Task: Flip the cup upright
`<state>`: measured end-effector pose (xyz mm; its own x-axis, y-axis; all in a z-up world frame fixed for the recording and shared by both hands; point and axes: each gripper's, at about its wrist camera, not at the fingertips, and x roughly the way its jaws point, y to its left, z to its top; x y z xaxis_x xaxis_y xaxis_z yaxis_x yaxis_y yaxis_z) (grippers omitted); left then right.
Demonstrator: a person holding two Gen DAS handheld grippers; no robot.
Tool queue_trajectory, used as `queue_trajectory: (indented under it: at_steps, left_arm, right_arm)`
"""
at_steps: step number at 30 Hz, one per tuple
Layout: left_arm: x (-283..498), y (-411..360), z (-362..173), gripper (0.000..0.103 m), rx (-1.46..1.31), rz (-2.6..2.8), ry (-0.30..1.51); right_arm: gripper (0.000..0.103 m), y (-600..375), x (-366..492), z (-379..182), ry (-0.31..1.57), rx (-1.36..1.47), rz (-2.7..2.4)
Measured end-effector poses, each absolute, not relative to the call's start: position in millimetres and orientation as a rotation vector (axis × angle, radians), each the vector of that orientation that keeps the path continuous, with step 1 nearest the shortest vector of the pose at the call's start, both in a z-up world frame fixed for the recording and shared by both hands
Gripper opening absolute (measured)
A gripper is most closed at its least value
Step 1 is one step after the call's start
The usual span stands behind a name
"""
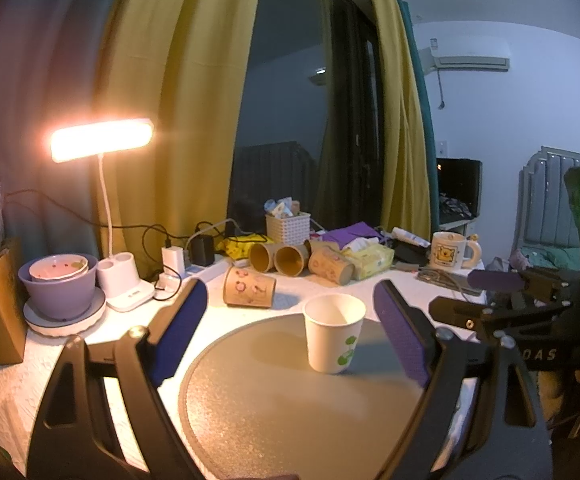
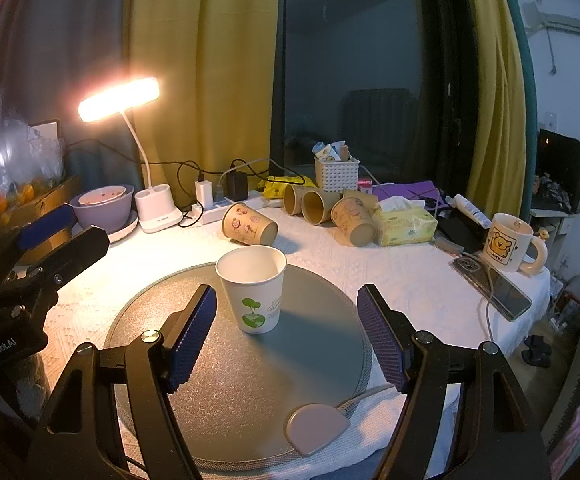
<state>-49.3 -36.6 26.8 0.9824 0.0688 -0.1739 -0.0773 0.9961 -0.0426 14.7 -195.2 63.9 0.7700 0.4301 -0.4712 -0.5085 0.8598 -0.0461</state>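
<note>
A white paper cup (image 1: 334, 338) with a green print stands upright, mouth up, on a round grey mat (image 1: 274, 408). It also shows in the right wrist view (image 2: 253, 288), on the same mat (image 2: 226, 392). My left gripper (image 1: 290, 304) is open and empty, its blue pads on either side of the cup and short of it. My right gripper (image 2: 286, 308) is open and empty, pads just short of the cup on both sides. The right gripper also shows at the right in the left wrist view (image 1: 502, 292).
Several brown paper cups (image 2: 250, 224) lie on their sides behind the mat. A lit desk lamp (image 2: 146, 196), purple bowl (image 2: 104, 208), power strip (image 2: 230, 208), tissue pack (image 2: 404, 222), white basket (image 2: 336, 174), mug (image 2: 508, 242) and phone (image 2: 490, 286) crowd the table's back and right.
</note>
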Motion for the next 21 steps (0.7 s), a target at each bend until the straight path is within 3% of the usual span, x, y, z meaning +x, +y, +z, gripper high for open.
queue_trajectory:
  at_steps: [21]
  left_arm:
    - [-49.7,-37.7,27.4,0.086,-0.048,0.074,0.17]
  right_arm:
    - [0.076,-194.1,16.0,64.0,0.469,-0.174,0.51]
